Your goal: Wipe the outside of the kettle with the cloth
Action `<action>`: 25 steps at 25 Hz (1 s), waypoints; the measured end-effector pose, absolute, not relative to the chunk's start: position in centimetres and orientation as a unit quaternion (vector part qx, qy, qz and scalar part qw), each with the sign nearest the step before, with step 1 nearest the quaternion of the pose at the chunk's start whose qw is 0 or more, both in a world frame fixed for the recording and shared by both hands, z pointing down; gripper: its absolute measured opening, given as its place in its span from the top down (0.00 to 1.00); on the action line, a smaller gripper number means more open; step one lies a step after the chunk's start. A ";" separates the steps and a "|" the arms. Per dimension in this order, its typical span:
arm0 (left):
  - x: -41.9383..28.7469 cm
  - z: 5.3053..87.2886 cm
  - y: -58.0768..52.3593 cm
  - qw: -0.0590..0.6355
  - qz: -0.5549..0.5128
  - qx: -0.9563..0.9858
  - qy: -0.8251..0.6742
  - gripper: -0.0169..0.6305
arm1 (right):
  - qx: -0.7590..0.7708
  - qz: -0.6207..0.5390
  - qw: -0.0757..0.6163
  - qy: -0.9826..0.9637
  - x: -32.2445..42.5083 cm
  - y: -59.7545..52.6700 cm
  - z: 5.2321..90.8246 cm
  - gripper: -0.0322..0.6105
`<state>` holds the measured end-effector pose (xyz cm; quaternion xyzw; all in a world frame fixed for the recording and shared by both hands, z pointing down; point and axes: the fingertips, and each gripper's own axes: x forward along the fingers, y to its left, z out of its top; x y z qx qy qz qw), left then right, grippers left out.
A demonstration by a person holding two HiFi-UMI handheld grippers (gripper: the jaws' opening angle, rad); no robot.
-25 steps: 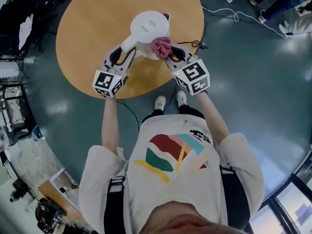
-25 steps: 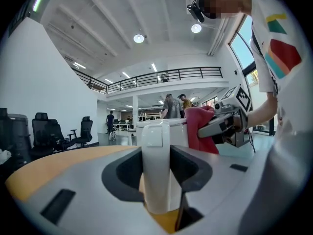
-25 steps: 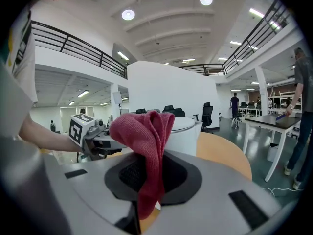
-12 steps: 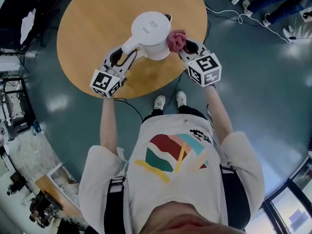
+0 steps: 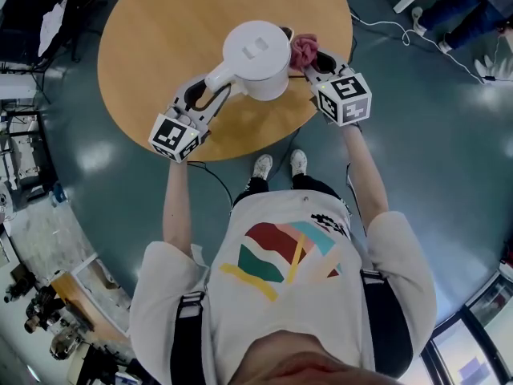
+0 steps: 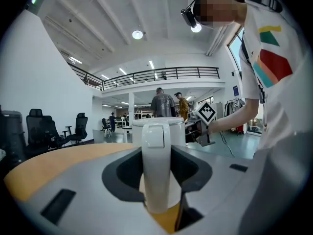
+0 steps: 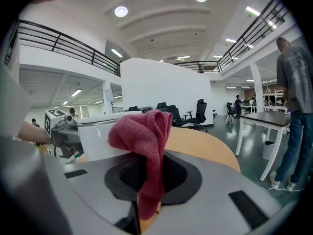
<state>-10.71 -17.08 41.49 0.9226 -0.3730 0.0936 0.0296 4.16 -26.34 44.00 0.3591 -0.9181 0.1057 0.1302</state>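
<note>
My left gripper stays clamped on the white kettle's handle, holding the kettle in place on the round wooden table. My right gripper is pinched shut on the pink cloth. It has slid from the kettle's near side round to its right flank, with the cloth against the wall.

White kettle, pink cloth, tan table
</note>
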 end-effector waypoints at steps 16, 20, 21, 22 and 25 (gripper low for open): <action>-10.9 41.6 -16.8 0.026 0.100 0.914 -0.391 0.68 | 0.436 0.141 0.072 -0.886 6.5 -23.1 44.0 0.88; -10.8 41.4 -16.8 0.025 0.099 0.914 -0.393 0.68 | 0.438 0.148 0.057 -0.885 4.7 -18.5 45.5 0.88; -10.9 41.2 -16.8 0.023 0.095 0.915 -0.391 0.68 | 0.437 0.147 0.055 -0.886 3.9 -17.4 45.9 0.88; -10.9 41.1 -16.7 0.022 0.091 0.917 -0.388 0.68 | 0.436 0.143 0.056 -0.887 2.9 -16.4 46.2 0.88; -10.9 41.0 -16.4 0.019 0.075 0.922 -0.378 0.68 | 0.432 0.120 0.063 -0.892 0.0 -14.0 47.1 0.88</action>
